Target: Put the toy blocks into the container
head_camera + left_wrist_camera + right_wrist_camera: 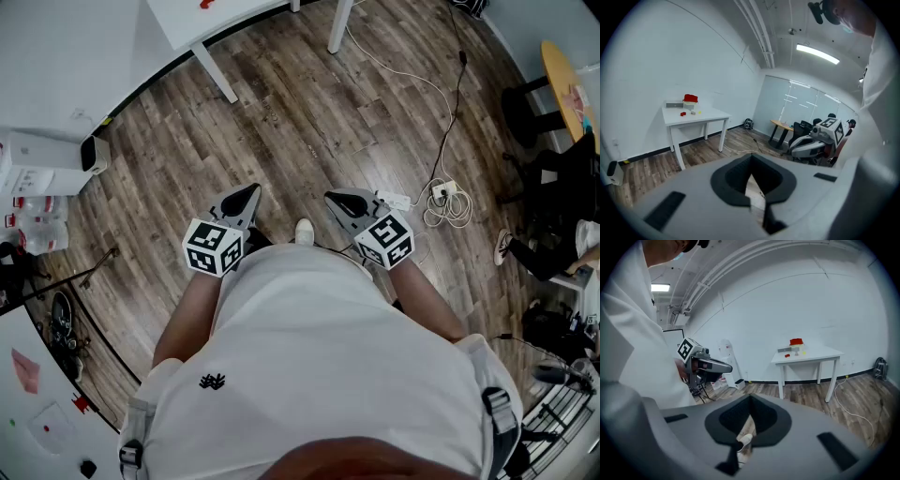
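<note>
The grey hand-held left gripper (241,200) and the grey hand-held right gripper (344,201) have their jaws fully together with nothing held (both are carried at the waist, above the wood-plank floor (309,112)). The small coloured toy blocks (787,355) lie on the white rectangular table (825,354) near the red box-shaped container (796,341), well apart from both grippers.
</note>
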`<state>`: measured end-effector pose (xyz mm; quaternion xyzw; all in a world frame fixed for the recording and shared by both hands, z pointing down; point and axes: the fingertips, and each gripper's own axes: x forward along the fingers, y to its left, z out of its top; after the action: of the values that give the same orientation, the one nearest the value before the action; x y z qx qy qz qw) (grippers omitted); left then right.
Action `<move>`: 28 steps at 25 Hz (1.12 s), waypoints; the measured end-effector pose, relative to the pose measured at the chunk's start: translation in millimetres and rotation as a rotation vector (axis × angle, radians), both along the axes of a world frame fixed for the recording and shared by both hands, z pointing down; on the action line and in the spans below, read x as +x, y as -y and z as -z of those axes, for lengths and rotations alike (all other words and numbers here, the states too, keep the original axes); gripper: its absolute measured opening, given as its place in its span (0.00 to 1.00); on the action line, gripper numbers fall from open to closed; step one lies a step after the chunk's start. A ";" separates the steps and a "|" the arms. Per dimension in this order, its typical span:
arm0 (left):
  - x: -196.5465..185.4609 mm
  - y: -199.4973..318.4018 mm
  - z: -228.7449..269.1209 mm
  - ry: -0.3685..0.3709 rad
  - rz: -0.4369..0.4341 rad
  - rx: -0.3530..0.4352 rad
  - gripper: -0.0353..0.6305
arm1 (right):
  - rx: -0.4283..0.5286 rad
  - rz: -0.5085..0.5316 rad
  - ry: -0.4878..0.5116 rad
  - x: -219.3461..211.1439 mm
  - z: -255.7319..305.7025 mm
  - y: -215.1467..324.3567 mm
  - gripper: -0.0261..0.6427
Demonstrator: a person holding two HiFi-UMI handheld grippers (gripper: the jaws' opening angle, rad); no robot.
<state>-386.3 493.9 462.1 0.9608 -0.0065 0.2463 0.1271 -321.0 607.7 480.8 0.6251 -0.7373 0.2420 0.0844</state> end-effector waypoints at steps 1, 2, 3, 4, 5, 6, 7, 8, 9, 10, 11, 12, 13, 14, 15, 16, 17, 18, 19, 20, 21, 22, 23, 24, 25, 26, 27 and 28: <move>3.8 -1.9 0.2 0.002 -0.005 0.005 0.06 | 0.001 0.001 -0.001 3.1 -0.3 -1.0 0.05; 7.6 -3.2 0.5 0.003 -0.010 0.011 0.06 | 0.001 0.001 -0.002 6.3 -0.7 -1.7 0.05; 11.3 -3.4 1.3 0.003 -0.013 0.016 0.06 | 0.001 0.002 -0.004 9.6 -1.2 -1.4 0.05; 14.5 -2.4 2.7 0.001 -0.015 0.019 0.06 | 0.001 0.004 -0.006 12.6 -1.6 0.0 0.05; 16.8 -0.2 4.4 -0.002 -0.015 0.021 0.06 | 0.000 0.007 -0.008 14.9 -2.0 2.2 0.05; 18.0 2.7 5.8 -0.004 -0.013 0.021 0.06 | -0.001 0.010 -0.009 16.5 -2.6 5.0 0.05; 18.7 6.0 6.7 -0.004 -0.009 0.021 0.06 | -0.002 0.013 -0.011 18.0 -3.2 8.0 0.05; 19.3 9.4 6.8 -0.001 -0.005 0.020 0.06 | -0.003 0.015 -0.012 20.0 -3.5 10.9 0.05; 20.1 12.6 6.3 0.002 -0.001 0.018 0.06 | -0.002 0.016 -0.014 22.5 -3.5 13.6 0.05; 21.5 16.1 5.4 0.006 0.002 0.016 0.06 | -0.001 0.014 -0.015 25.7 -3.1 16.6 0.05; 23.5 20.6 4.6 0.009 0.003 0.013 0.06 | 0.001 0.010 -0.017 29.2 -2.4 20.6 0.05; 25.7 26.2 4.0 0.010 0.003 0.008 0.06 | 0.001 0.006 -0.017 32.5 -1.6 25.8 0.05; 28.3 33.0 3.6 0.009 0.002 0.002 0.06 | -0.001 0.002 -0.018 35.4 -1.1 32.1 0.05; 31.6 40.9 2.9 0.006 -0.001 -0.005 0.06 | -0.004 -0.002 -0.021 38.5 -0.9 39.4 0.05; 35.8 49.8 1.6 0.002 -0.005 -0.014 0.06 | -0.009 -0.006 -0.026 42.0 -0.9 47.6 0.05; 41.3 59.1 -0.4 -0.003 -0.009 -0.023 0.06 | -0.013 -0.012 -0.031 46.3 -1.2 56.1 0.05; 48.4 68.5 -2.8 -0.007 -0.015 -0.032 0.06 | -0.017 -0.020 -0.035 51.6 -1.5 64.6 0.05; 57.5 77.4 -4.9 -0.012 -0.021 -0.043 0.06 | -0.022 -0.030 -0.038 58.0 -1.8 72.5 0.05; 68.1 85.5 -6.2 -0.016 -0.028 -0.053 0.06 | -0.028 -0.040 -0.041 65.0 -1.8 80.0 0.05; 79.6 92.8 -6.2 -0.023 -0.038 -0.063 0.06 | -0.036 -0.047 -0.043 72.1 -1.7 87.3 0.05; 91.4 100.1 -4.7 -0.030 -0.050 -0.069 0.06 | -0.046 -0.049 -0.047 78.8 -1.5 95.3 0.05; 102.7 108.0 -2.3 -0.037 -0.064 -0.070 0.06 | -0.059 -0.046 -0.054 85.1 -1.2 104.5 0.05; 113.3 117.2 0.4 -0.043 -0.076 -0.069 0.06 | -0.071 -0.040 -0.064 91.5 -0.7 115.1 0.05; 122.9 127.4 3.0 -0.048 -0.086 -0.068 0.06 | -0.083 -0.034 -0.075 98.2 0.2 126.9 0.05; 131.0 138.3 5.3 -0.052 -0.093 -0.066 0.06 | -0.092 -0.029 -0.084 104.8 1.5 139.4 0.05; 137.3 149.7 7.1 -0.055 -0.098 -0.061 0.06 | -0.098 -0.026 -0.089 111.2 2.9 152.3 0.05; 141.9 161.8 8.4 -0.058 -0.101 -0.054 0.06 | -0.101 -0.025 -0.093 117.1 4.7 165.6 0.05; 145.1 174.3 8.8 -0.060 -0.102 -0.047 0.06 | -0.100 -0.025 -0.095 122.3 6.9 179.1 0.05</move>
<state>-241.2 319.6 453.3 0.9636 0.0522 0.2238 0.1368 -198.7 428.6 473.9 0.6400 -0.7117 0.2494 0.1473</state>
